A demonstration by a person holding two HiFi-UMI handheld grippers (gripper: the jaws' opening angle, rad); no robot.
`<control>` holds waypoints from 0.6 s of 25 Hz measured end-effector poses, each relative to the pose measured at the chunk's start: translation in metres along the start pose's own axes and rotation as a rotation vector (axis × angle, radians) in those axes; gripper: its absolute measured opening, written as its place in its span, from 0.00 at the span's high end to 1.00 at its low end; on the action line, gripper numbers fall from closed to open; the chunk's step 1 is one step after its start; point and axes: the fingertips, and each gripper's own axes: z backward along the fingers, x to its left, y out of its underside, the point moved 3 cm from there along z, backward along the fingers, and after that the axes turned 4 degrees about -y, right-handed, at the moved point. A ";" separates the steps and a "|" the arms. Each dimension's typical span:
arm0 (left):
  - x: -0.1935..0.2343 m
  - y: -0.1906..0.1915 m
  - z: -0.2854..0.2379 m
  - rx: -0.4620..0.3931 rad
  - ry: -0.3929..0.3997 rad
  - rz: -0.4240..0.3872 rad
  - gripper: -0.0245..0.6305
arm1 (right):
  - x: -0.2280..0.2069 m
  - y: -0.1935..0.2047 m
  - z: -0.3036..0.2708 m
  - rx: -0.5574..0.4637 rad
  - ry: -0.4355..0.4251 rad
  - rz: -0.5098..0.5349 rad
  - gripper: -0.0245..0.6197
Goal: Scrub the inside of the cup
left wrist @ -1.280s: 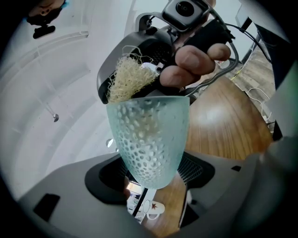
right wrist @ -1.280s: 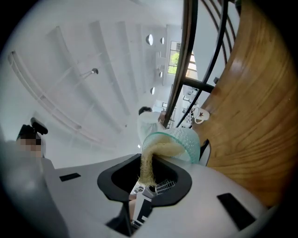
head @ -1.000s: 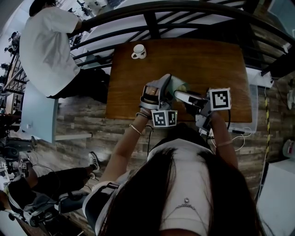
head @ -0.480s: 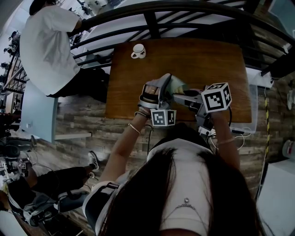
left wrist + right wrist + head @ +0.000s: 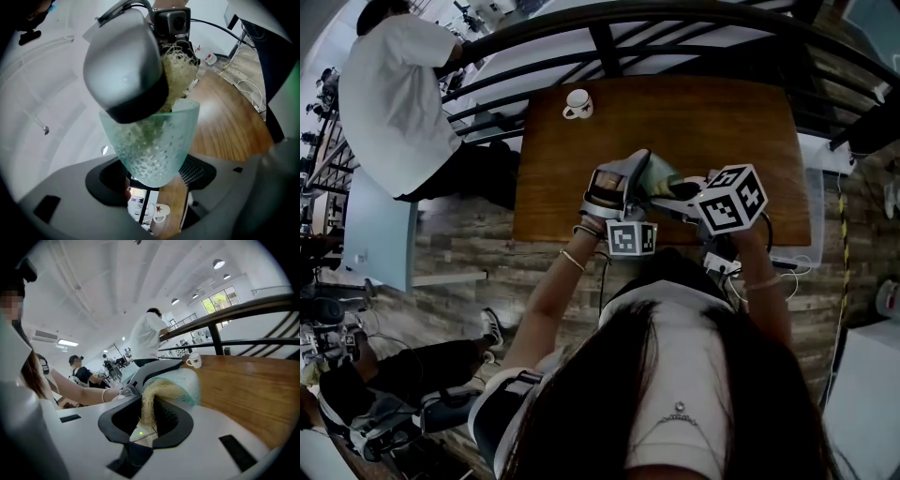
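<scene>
A pale green, dimpled translucent cup [image 5: 154,145] sits tilted between my left gripper's [image 5: 154,165] jaws, which are shut on its lower part. A yellowish fibre scrubber [image 5: 150,401] is clamped in my right gripper [image 5: 148,417] and pushed into the mouth of the cup [image 5: 186,383]. In the left gripper view the scrubber [image 5: 180,77] bulges out over the rim under the right gripper's grey finger [image 5: 124,70]. From above, the cup [image 5: 661,174] is held over the table's near edge between the left gripper [image 5: 623,187] and the right gripper [image 5: 686,190].
A white mug [image 5: 578,103] with a red leaf stands at the far left corner of the wooden table [image 5: 722,122]. A black railing [image 5: 609,47] runs behind the table. A person in a white shirt [image 5: 394,94] stands at the far left. Cables [image 5: 787,272] lie to the right.
My right gripper has rolled, its marker cube swinging up and left, with the scrubber staying in the cup. The left gripper and cup have hardly moved.
</scene>
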 end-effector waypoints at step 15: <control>-0.005 0.003 0.003 0.011 0.060 -0.041 0.44 | 0.002 0.013 -0.014 0.291 0.186 0.293 0.83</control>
